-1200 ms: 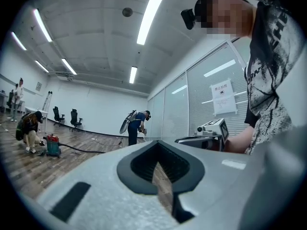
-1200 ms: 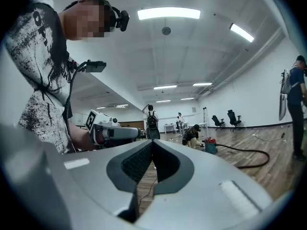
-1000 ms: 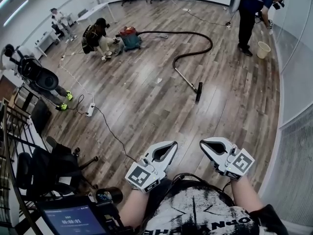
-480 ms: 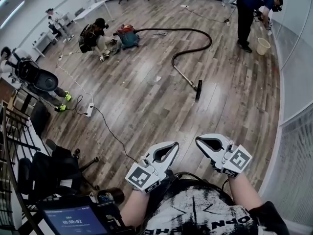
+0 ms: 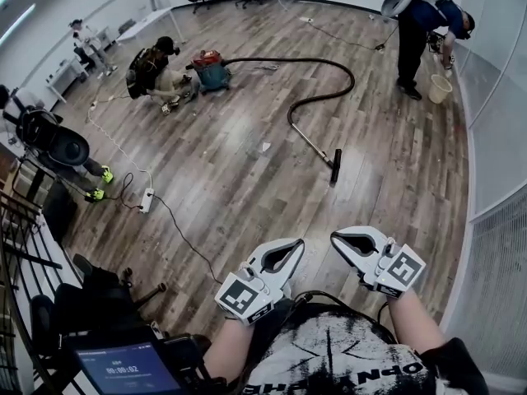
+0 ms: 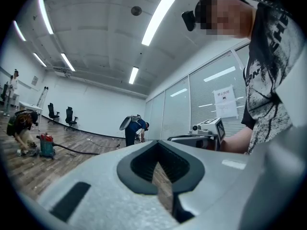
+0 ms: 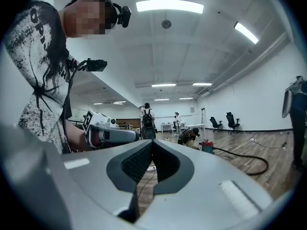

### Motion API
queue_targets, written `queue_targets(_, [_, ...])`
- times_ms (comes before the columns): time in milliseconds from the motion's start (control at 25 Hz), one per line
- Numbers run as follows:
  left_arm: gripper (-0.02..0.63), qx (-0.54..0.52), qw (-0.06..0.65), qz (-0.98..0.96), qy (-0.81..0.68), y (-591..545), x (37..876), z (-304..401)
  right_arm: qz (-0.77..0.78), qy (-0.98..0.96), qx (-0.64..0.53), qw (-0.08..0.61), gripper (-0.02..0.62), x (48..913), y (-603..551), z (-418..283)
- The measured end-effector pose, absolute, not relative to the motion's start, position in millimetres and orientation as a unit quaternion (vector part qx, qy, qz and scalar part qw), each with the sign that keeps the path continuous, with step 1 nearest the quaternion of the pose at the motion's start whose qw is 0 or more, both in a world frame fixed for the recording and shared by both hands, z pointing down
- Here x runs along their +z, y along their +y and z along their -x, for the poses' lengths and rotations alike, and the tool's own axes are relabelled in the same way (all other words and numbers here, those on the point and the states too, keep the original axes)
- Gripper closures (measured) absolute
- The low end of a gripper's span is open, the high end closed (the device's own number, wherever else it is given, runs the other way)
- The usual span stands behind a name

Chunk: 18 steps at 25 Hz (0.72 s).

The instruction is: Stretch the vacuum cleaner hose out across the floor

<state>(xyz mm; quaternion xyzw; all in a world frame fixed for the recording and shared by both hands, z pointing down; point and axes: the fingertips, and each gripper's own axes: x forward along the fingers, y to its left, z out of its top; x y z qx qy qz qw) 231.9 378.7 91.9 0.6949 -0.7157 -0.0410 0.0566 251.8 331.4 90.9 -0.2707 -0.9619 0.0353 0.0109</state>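
Well short of the vacuum canister (image 5: pixel 212 68), across bare wooden floor (image 5: pixel 247 179), I hold both grippers level in front of me. The left gripper (image 5: pixel 296 243) and right gripper (image 5: pixel 337 239) each have their jaws pressed together on nothing. The hose (image 5: pixel 353 78) leaves the canister, loops away from it and bends back towards me into the wand (image 5: pixel 311 141). The floor head (image 5: pixel 335 164) lies well apart from both grippers. I judge this the approach step, with nothing stretched yet. Next I must reach that far-from-canister end, spread one gripper's jaws, pinch the wand or hose, and draw it away from the canister.
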Motion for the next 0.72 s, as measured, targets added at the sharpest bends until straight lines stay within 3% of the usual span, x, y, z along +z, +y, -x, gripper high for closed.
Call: queue_targets(720, [0.606, -0.024, 0.078, -0.743, -0.665, 402, 114, -66, 0.225, -0.972, 0.035, 0.051, 0.588, 119, 361, -82])
